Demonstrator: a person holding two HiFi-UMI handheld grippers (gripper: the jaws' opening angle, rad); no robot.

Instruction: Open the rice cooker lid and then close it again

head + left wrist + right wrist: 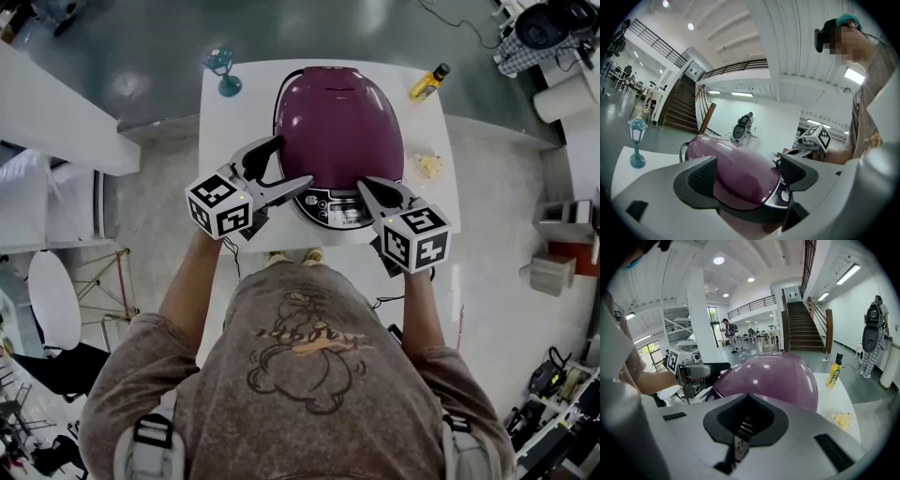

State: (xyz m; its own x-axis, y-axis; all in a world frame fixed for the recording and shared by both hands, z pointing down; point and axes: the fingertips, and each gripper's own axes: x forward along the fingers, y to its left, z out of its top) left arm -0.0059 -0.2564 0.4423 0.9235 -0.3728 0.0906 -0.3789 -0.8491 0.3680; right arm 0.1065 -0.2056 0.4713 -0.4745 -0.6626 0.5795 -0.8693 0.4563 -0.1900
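Left gripper point(752, 176): jaws apart, nothing between them, at the front-left edge of the rice cooker lid point(339, 127); contact cannot be confirmed. Right gripper point(747, 420): jaws together, empty, tip beside the right end of the control panel point(328, 208). The purple lid is down. Panel print is too small to read; the marker cubes carry only square patterns. The cooker front stands near the near edge of the table point(234, 122). Bare tabletop lies left of the cooker; a yellow bottle point(428, 82) stands at the far right corner.
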